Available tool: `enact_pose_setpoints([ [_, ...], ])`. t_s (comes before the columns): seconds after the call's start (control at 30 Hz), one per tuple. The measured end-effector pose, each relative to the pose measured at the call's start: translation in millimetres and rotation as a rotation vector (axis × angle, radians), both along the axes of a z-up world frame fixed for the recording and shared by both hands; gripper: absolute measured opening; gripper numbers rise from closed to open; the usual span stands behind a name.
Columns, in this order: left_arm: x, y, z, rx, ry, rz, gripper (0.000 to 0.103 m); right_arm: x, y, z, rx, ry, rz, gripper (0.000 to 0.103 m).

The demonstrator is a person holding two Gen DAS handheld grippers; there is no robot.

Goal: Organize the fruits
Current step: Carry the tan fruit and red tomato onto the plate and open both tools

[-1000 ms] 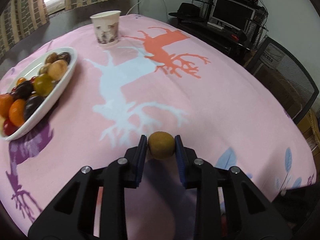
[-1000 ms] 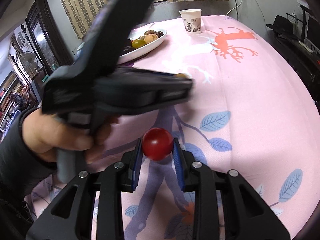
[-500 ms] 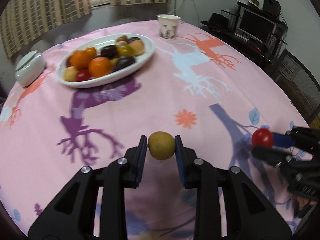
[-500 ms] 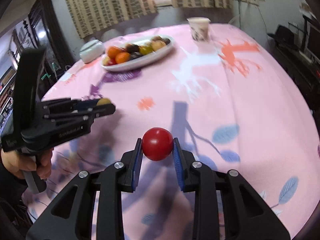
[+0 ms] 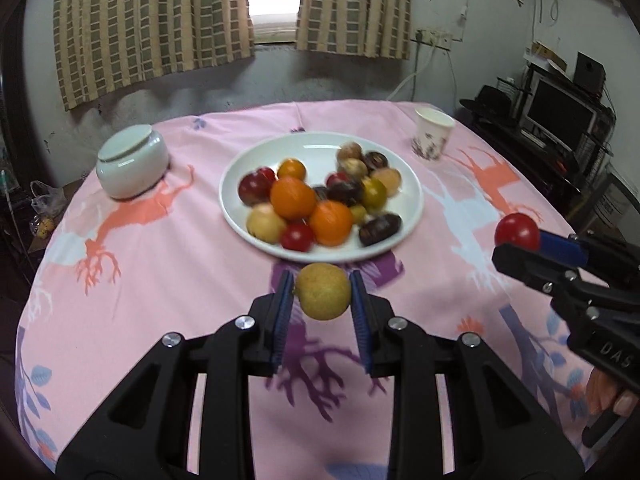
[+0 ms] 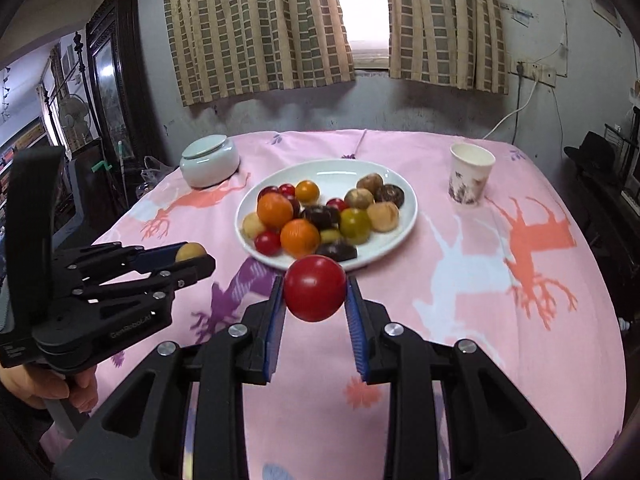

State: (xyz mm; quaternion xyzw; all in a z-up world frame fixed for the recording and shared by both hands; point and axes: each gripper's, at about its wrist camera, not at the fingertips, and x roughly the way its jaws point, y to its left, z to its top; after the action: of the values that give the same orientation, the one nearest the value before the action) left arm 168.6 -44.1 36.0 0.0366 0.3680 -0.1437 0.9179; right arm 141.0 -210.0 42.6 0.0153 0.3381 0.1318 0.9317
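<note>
The left claw (image 5: 322, 300) is clamped on a yellow-brown round fruit (image 5: 322, 291), its blue pads pressed against both sides, and holds it in the air just in front of the near rim of the white plate (image 5: 320, 148). The right claw (image 6: 315, 295) grips a red round fruit (image 6: 315, 288) the same way, also lifted off the pink patterned surface (image 6: 480, 320) and close to the plate's near edge. Seen from the left wrist, the right claw (image 5: 520, 240) comes in from the right side with the red fruit (image 5: 516, 231) at its tip; seen from the right wrist, the left claw (image 6: 192, 258) reaches in from the left, carried by a hand (image 6: 36, 384).

The plate sits near the middle of the surface and is heaped with mixed fruit: oranges (image 6: 300, 238), small red ones, dark plums, a green one and pale brown ones. A white lidded jar (image 6: 209, 162) stands left of the plate, well apart from it, and a paper cup (image 6: 469, 178) stands to its right.
</note>
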Motion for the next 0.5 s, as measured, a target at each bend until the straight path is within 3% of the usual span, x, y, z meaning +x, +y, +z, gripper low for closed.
enact_pose_setpoints([
  [0.2,55,5,3,0.011,-0.027,0.073,0.029,57,17,-1,-0.068,-0.031,0.008,0.03],
  [0.5,117,2,-15,0.047,-0.008,0.128,0.029,121,34,-25,-0.132,-0.045,0.011,0.03],
])
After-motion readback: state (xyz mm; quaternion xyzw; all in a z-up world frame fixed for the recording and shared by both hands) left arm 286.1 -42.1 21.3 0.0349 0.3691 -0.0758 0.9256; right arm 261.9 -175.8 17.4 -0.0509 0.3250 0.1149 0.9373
